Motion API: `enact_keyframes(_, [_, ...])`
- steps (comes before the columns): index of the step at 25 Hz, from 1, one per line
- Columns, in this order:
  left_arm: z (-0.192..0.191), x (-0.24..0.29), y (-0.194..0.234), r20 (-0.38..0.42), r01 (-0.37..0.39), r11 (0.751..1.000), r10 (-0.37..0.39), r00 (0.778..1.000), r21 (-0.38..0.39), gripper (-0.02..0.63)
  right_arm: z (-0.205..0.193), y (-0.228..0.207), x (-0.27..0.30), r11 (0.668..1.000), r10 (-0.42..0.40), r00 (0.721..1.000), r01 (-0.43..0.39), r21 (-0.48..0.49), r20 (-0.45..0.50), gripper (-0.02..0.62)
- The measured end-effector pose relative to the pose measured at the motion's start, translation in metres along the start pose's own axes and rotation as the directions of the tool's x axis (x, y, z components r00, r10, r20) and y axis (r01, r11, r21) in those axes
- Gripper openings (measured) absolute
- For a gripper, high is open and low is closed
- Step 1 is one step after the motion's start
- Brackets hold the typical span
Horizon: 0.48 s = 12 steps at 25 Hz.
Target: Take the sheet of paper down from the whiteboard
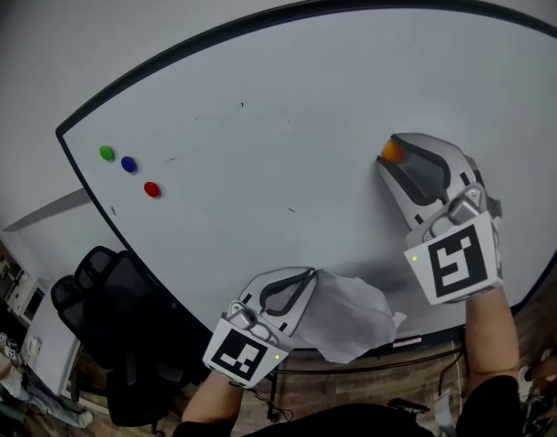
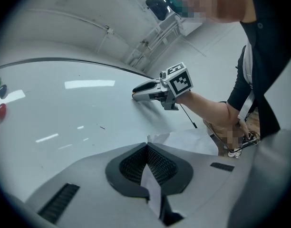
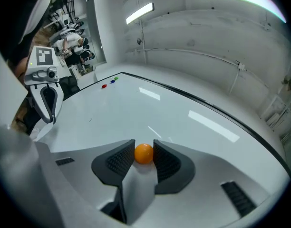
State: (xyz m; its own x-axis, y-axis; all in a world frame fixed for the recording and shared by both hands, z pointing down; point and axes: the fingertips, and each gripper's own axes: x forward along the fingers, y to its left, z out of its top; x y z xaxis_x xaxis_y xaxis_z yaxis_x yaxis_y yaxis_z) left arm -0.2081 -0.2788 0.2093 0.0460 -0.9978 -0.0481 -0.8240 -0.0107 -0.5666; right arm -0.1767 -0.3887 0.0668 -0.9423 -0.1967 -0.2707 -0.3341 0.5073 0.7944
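A crumpled white sheet of paper (image 1: 353, 318) hangs off the whiteboard's (image 1: 288, 126) lower edge. My left gripper (image 1: 308, 277) is shut on one edge of it. In the left gripper view the paper (image 2: 186, 139) runs between the closed pads (image 2: 136, 165). Higher up and to the right, my right gripper (image 1: 394, 144) is shut on a small orange round magnet (image 1: 391, 151). In the right gripper view the magnet (image 3: 143, 154) sits between the pads (image 3: 118, 159), right at the board's surface.
Green (image 1: 106, 153), blue (image 1: 128, 164) and red (image 1: 151, 189) magnets sit at the board's far left. A black office chair (image 1: 106, 289) stands below that corner. The board's dark frame (image 1: 260, 21) curves along the top. A person's arms and dark clothing are close behind both grippers.
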Motion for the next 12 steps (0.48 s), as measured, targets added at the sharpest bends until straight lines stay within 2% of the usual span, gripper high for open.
enact_keyframes(8, [-0.014,0.004,-0.005,0.005,-0.009,0.992,0.01,1.0,-0.127,0.011,0.005,-0.001,-0.024,0.997,-0.049,0.998,0.05,-0.051,0.036,0.144])
enact_keyframes(9, [-0.017,0.005,-0.004,0.006,-0.01,0.989,0.011,1.0,-0.146,0.012,0.003,0.002,-0.032,0.998,-0.055,0.998,0.056,-0.019,0.039,0.144])
enact_keyframes(12, [-0.027,0.007,-0.006,-0.013,0.007,0.981,-0.009,1.0,-0.194,0.011,-0.005,0.021,-0.062,0.985,-0.085,0.993,0.071,0.16,0.081,0.139])
